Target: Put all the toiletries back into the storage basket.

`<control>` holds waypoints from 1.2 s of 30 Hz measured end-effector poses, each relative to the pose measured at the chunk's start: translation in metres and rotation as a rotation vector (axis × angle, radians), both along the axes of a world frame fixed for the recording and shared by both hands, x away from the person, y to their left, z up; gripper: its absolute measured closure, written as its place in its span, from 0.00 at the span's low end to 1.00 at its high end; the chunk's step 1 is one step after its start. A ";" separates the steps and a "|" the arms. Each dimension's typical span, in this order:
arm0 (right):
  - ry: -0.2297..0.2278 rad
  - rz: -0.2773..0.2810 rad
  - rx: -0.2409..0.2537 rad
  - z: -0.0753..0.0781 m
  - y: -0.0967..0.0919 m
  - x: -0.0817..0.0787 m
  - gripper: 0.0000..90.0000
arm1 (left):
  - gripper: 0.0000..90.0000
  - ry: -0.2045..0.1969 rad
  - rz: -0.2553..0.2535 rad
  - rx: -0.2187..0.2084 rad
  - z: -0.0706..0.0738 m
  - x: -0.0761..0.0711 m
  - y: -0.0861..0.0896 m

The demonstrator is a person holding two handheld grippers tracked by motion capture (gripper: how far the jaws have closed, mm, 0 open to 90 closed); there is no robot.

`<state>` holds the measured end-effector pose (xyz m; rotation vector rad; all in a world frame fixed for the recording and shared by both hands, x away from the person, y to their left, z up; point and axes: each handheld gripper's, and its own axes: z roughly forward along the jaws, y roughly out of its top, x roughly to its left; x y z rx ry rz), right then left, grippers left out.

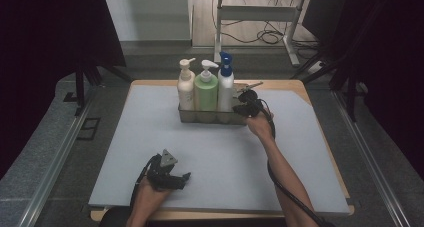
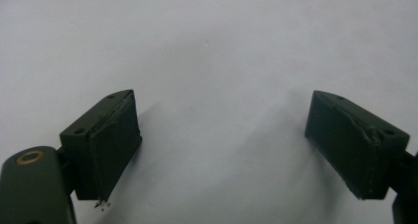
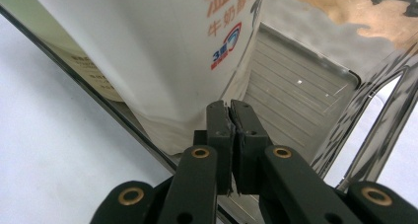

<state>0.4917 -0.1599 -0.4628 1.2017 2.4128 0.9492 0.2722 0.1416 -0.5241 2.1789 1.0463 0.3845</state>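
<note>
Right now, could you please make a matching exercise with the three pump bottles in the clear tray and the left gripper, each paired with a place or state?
Things:
1. cream pump bottle
2. green pump bottle
3. white pump bottle with blue pump
4. left gripper

Places or states:
A. middle of the clear tray
B. jaws wide open over the mat
C. tray's left end
D. beside the right gripper

Pairs: 1-C, 2-A, 3-D, 4-B

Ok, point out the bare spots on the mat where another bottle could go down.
The mat lies bare left of the clear bin, between the bin and the left gripper, and along its right side beyond the forearm. It is crowded at the bin, where three pump bottles stand and the right gripper sits shut at its right end.
</note>
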 end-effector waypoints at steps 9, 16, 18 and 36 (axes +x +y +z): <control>-0.003 0.000 0.008 0.003 0.002 -0.002 0.97 | 0.14 0.000 0.000 0.000 0.000 0.000 0.000; -0.010 0.005 0.009 0.004 0.002 -0.003 0.97 | 0.14 -0.001 0.000 0.001 0.000 0.000 0.000; -0.011 0.004 0.011 0.004 0.002 -0.003 0.97 | 0.14 -0.001 0.000 0.001 0.000 0.000 0.000; -0.036 0.004 0.028 0.010 -0.004 -0.008 0.86 | 0.14 0.000 0.000 0.001 0.000 0.000 0.000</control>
